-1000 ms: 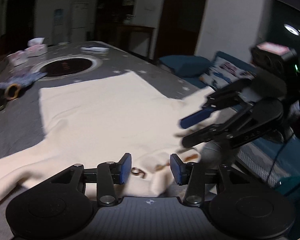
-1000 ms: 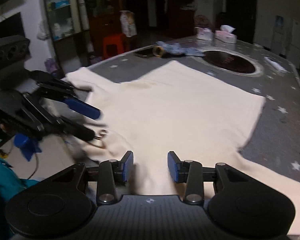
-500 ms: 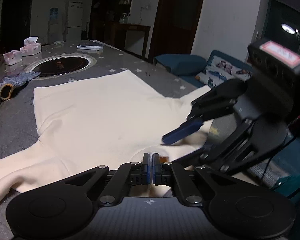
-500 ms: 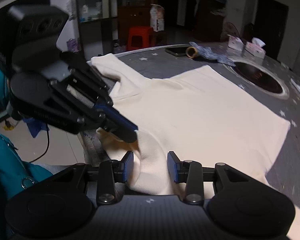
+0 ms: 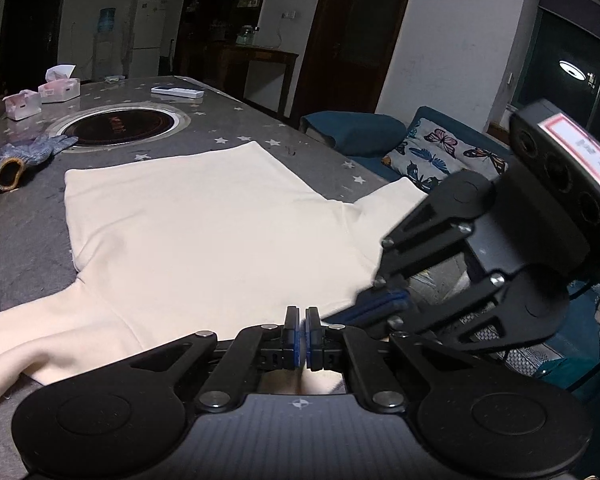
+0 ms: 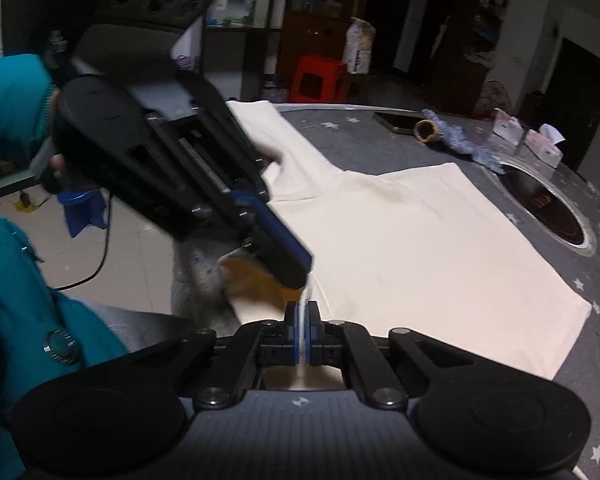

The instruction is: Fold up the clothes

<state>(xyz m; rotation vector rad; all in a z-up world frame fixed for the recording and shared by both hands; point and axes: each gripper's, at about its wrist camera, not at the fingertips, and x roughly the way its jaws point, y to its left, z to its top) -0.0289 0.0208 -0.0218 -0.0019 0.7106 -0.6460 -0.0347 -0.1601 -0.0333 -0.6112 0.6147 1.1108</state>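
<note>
We see a cream sweater (image 5: 204, 220) spread flat across a grey star-patterned tabletop (image 5: 24, 224), its sleeves reaching toward both sides; the left claw (image 5: 302, 334) is pinched together on the garment's near edge by the collar; the right claw (image 6: 302, 332) is likewise clamped on a fold of the same edge, just beside the left one; farther back lie a blue knitted glove (image 5: 24, 152), two tissue boxes (image 5: 40, 94), and a round black inset (image 5: 118, 130) in the tabletop.
</note>
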